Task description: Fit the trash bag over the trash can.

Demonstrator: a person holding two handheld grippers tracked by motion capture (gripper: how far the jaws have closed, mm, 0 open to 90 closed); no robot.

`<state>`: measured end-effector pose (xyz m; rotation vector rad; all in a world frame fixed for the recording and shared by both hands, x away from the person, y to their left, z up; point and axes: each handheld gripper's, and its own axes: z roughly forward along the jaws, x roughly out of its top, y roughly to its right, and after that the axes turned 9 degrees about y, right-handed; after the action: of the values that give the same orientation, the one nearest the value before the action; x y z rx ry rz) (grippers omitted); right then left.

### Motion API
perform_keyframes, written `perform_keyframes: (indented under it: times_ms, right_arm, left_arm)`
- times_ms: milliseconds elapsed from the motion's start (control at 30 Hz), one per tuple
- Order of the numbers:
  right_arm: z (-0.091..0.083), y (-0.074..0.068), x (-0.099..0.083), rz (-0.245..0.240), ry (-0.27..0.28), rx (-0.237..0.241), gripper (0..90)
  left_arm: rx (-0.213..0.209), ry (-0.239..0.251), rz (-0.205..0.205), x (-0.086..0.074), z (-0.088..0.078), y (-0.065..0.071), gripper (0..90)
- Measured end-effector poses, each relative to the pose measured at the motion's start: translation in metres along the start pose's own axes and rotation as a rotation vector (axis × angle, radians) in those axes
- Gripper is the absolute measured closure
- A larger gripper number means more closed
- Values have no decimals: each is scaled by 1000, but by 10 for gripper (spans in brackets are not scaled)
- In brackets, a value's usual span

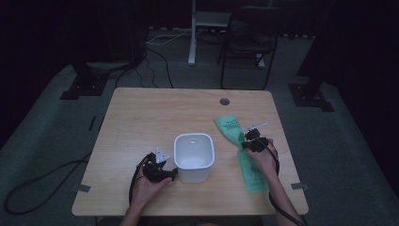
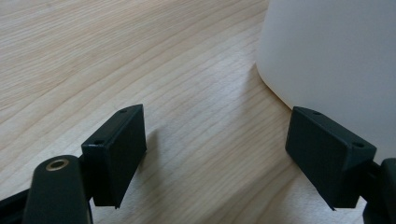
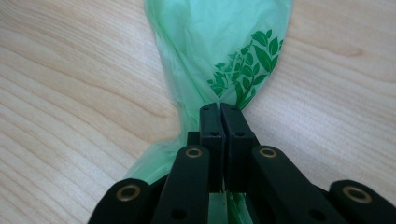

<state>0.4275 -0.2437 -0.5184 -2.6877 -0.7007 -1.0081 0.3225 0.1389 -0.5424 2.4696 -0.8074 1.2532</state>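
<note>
A long green plastic bag (image 1: 244,153) printed with green leaves lies flat on the right side of the wooden table (image 1: 141,113). My right gripper (image 1: 250,140) is shut on the bag's middle, and the film (image 3: 219,51) bunches into a pinch at its closed jaws (image 3: 220,112). A white plastic bin (image 1: 194,157) stands upright near the table's centre. My left gripper (image 1: 165,173) rests on the table just left of the bin, jaws wide open with bare wood between them. In the left gripper view the bin's wall (image 2: 336,51) rises right beside the right-hand pad (image 2: 327,149).
A round cable hole (image 1: 224,101) sits near the table's far edge. Beyond the table stand a dark folding chair (image 1: 249,42) and a white stand post (image 1: 192,33). Black cables run over the grey floor (image 1: 42,141) at the left.
</note>
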Motion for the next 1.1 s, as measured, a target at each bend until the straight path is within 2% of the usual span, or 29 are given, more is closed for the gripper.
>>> perform_keyframes:
  times_ms: [167, 333, 700, 867, 1100]
  right_arm:
    - [-6, 4, 7, 19, 34, 51, 893]
    - [-18, 5, 19, 12, 77, 97, 894]
    - [-54, -6, 57, -56, 175, 159, 894]
    - [-75, -20, 82, -115, 220, 190, 894]
    - [-93, -44, 104, -190, 248, 216, 893]
  left_arm:
    - [-5, -1, 5, 1, 1, 7, 208]
    - [-11, 2, 10, 2, 3, 12, 208]
    - [-12, 3, 11, 4, 6, 13, 208]
    - [-11, 4, 19, 5, 8, 14, 208]
    - [-13, 6, 19, 6, 8, 14, 208]
